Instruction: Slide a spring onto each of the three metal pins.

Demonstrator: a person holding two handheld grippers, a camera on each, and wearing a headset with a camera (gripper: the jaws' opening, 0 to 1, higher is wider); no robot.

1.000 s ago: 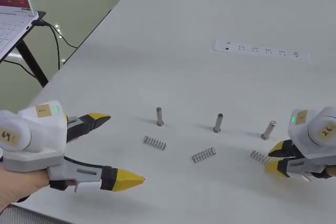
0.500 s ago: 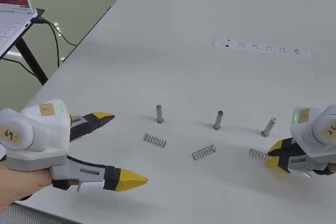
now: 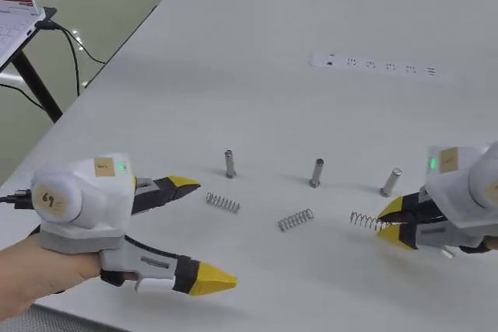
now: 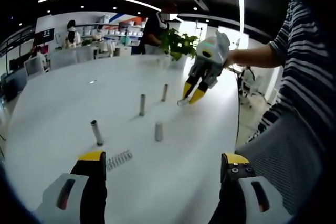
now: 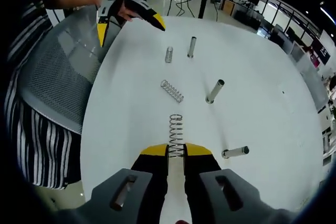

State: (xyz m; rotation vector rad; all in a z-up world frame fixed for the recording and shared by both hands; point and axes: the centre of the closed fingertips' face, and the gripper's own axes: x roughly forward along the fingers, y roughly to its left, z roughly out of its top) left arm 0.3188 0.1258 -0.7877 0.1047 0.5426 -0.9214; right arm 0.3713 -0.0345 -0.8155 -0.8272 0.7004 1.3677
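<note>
Three metal pins stand in a row on the white table: left pin [image 3: 230,163], middle pin [image 3: 317,172], right pin [image 3: 391,182]. Two springs lie loose in front of them, one [image 3: 222,203] near the left pin and one [image 3: 296,219] near the middle pin. My right gripper [image 3: 386,221] is shut on one end of the third spring [image 3: 362,221], which juts out toward the left, just in front of the right pin. In the right gripper view that spring [image 5: 176,129] pokes out straight ahead from the closed jaws. My left gripper [image 3: 199,231] is open with nothing in it, left of the springs.
A white power strip [image 3: 379,68] lies farther back on the table [image 3: 257,52]. The table's left edge runs diagonally, with a laptop [image 3: 12,5] and a black cable [image 3: 74,44] beyond it. A mesh chair [image 5: 58,77] stands at the near side.
My right gripper has closed on the end of the right-hand spring and carried it slightly leftward. The left gripper has edged in toward the springs. The head camera has shifted.
</note>
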